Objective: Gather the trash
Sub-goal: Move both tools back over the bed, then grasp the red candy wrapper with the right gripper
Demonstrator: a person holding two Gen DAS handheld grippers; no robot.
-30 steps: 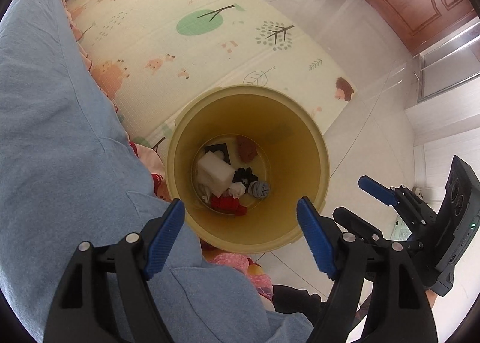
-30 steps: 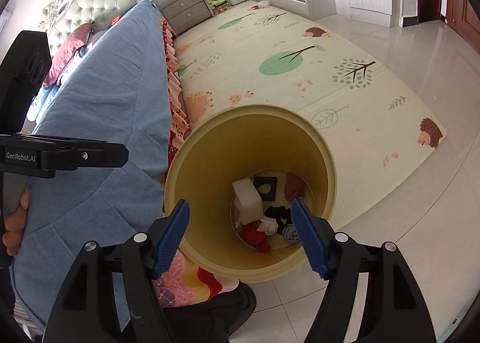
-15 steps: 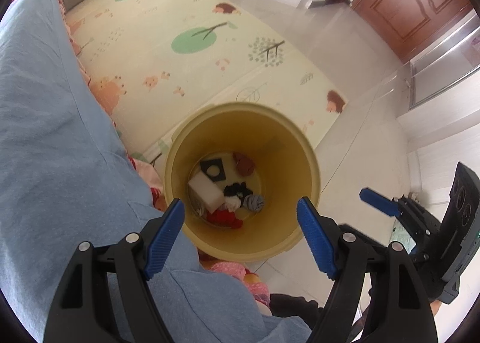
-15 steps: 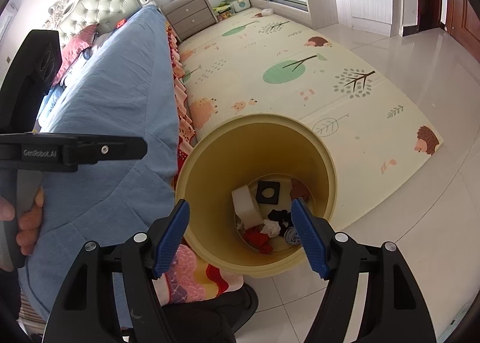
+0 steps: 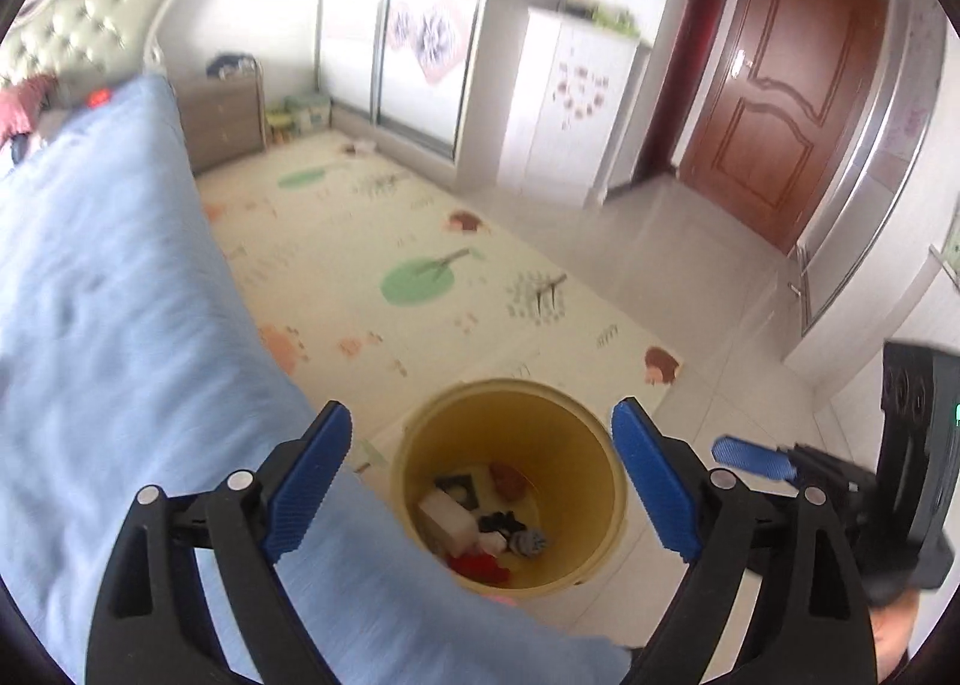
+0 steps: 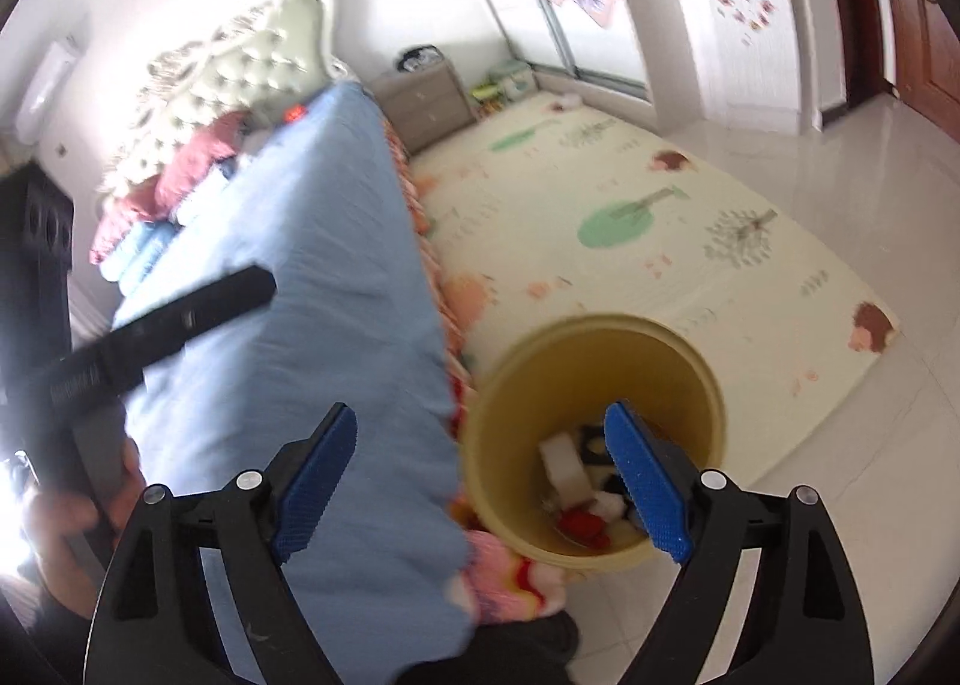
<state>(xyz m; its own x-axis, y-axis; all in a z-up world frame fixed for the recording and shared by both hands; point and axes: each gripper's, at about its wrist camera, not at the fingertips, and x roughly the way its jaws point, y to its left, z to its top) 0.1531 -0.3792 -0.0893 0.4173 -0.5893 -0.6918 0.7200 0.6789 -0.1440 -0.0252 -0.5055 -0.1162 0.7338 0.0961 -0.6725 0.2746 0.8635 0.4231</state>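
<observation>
A yellow trash bin (image 5: 588,445) stands on the floor beside the bed; it also shows in the right wrist view (image 6: 522,433). It holds several pieces of trash: a white foam block (image 5: 447,514), a black square, a brown lump, a red scrap (image 5: 477,568). My left gripper (image 5: 486,481) is open and empty, held high above the bin. My right gripper (image 6: 480,487) is open and empty, above the bed edge and the bin. The right gripper also shows in the left wrist view (image 5: 756,460).
A bed with a blue cover (image 5: 108,325) fills the left side. A patterned play mat (image 5: 420,277) covers the floor beyond the bin. A brown door (image 5: 774,103), a white cabinet (image 5: 570,109) and a nightstand (image 6: 420,97) stand at the room's far side.
Both grippers have risen and tilted up away from the bin, so the bin looks smaller and the room's far walls come into view. Both stay open and empty.
</observation>
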